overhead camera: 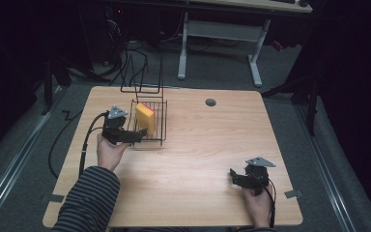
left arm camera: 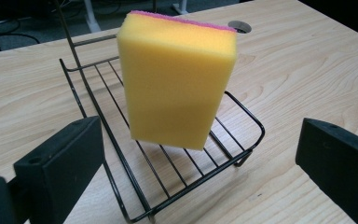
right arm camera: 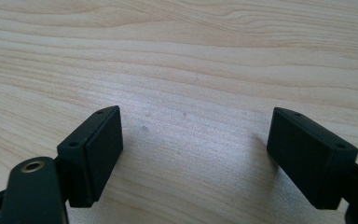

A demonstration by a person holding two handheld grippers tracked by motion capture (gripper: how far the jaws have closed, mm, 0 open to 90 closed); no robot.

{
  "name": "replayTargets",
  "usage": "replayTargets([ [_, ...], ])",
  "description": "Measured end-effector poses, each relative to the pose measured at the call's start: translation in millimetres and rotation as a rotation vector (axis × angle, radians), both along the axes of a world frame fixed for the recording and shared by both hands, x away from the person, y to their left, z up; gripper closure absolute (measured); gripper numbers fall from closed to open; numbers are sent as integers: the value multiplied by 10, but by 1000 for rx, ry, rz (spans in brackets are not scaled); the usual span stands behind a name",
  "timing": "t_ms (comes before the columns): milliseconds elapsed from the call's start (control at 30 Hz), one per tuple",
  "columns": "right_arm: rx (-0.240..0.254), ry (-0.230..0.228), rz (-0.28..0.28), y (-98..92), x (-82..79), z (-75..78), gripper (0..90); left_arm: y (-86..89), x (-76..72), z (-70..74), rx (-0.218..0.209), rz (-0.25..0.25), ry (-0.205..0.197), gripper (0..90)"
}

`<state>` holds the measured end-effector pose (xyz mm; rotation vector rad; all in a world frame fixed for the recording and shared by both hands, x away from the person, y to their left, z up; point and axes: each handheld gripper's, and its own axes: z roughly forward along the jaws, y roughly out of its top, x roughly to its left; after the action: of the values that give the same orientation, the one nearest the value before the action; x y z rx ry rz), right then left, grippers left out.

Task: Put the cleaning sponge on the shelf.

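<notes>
Sponge (left arm camera: 177,84), yellow with pink scouring face, stood on end in black wire rack (left arm camera: 242,154), leaning toward rack's tall back. Left gripper (left arm camera: 200,163) just before it, jaws wide apart, pads clear of foam. Right gripper (right arm camera: 193,154) idle over bare table (right arm camera: 191,56), jaws spread, holding nothing. Judged advice: move slowly, avoid snagging wires or tipping sponge. Readable writing, labels, brands: none.

A sponge (overhead camera: 145,117) is stood on end in a rack (overhead camera: 160,137) at the table's (overhead camera: 198,154) left rear. The left gripper (overhead camera: 137,136) is held just beside the rack; the right gripper (overhead camera: 233,175) is kept well apart, front right.
</notes>
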<state>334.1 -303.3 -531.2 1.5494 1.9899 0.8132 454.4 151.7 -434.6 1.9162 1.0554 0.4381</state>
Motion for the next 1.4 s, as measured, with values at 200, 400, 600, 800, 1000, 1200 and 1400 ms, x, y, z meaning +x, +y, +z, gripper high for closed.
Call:
replayTargets([
  [200,0,0,0,0,0,0,185,88,-72,28,-13,8,-2,24],
  [400,0,0,0,0,0,0,184,164,-152,38,-28,14,-6,29],
  [600,-1,0,0,0,0,0,185,259,-228,31,-45,28,-7,32],
  [800,0,0,0,0,0,0,185,388,-310,17,-57,44,-5,34],
  [1000,0,0,0,1,0,0,185,473,-383,-7,-67,58,-10,38],
  [1200,0,0,0,1,0,0,184,535,-448,-86,-77,66,4,39],
  [1400,0,1,-1,2,-1,0,185,595,-508,-136,-90,77,10,44],
])
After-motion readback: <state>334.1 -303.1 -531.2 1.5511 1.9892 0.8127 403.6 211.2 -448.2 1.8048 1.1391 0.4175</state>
